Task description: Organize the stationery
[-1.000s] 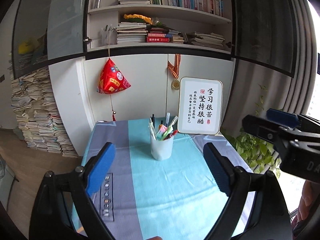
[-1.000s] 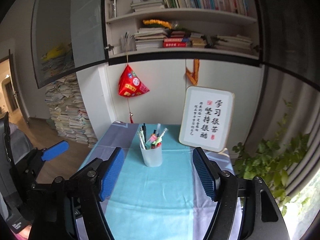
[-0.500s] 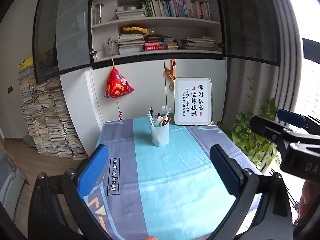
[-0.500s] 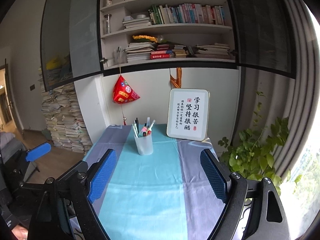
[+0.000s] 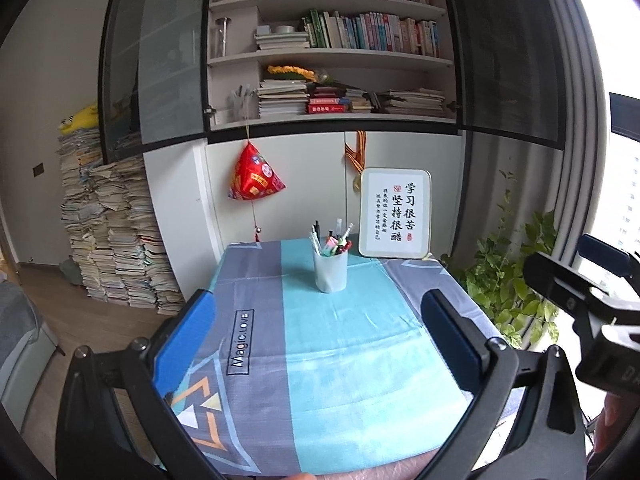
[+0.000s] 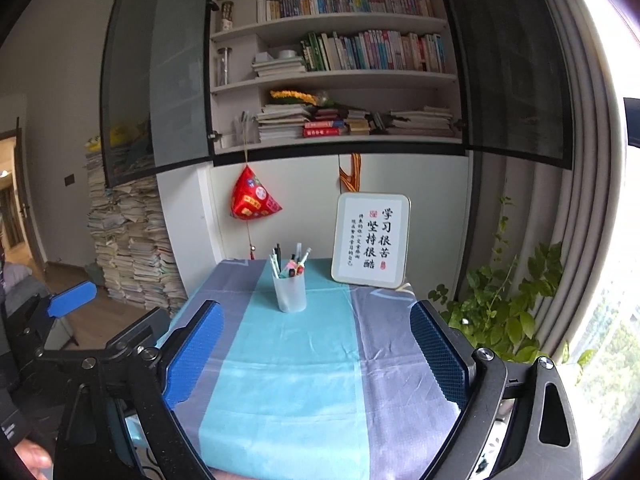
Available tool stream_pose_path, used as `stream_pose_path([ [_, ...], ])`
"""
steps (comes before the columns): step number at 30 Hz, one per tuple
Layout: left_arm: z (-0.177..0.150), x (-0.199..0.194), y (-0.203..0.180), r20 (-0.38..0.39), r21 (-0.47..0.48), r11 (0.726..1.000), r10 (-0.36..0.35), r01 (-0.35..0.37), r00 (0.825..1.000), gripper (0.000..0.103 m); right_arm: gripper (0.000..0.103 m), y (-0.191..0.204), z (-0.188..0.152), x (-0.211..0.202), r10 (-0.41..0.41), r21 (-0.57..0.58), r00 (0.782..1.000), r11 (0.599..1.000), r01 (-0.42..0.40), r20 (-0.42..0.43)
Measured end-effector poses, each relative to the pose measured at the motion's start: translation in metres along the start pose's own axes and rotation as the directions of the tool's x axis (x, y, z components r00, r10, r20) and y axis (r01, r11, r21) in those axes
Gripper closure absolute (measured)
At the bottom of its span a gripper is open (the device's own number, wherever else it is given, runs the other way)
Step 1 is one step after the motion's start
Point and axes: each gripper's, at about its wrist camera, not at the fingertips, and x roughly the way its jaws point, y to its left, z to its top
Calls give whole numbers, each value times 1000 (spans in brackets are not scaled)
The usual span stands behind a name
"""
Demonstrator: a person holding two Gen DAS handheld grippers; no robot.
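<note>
A white translucent pen cup (image 5: 330,270) holding several pens and markers stands at the far middle of the table; it also shows in the right wrist view (image 6: 289,290). My left gripper (image 5: 320,332) is open and empty, held back above the table's near edge, far from the cup. My right gripper (image 6: 316,352) is open and empty, also back over the near edge. Each gripper shows at the side of the other's view.
A blue and grey tablecloth (image 5: 340,344) covers the small table. A framed calligraphy sign (image 5: 395,219) leans at the back right. A red hanging ornament (image 5: 256,178), bookshelves, a paper stack (image 5: 116,236) at left and a plant (image 5: 516,280) at right surround the table.
Both grippers have pulled back and risen away from the pen cup, so more of the table and shelves shows. Both stay open.
</note>
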Motion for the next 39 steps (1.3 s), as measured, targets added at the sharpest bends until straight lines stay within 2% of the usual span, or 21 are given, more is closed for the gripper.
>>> stream_pose_path([
  [39, 0, -5, 8, 8, -8, 1000, -10, 10, 1000, 1, 8, 0, -2, 6, -10, 18, 1000, 1000, 11, -22],
])
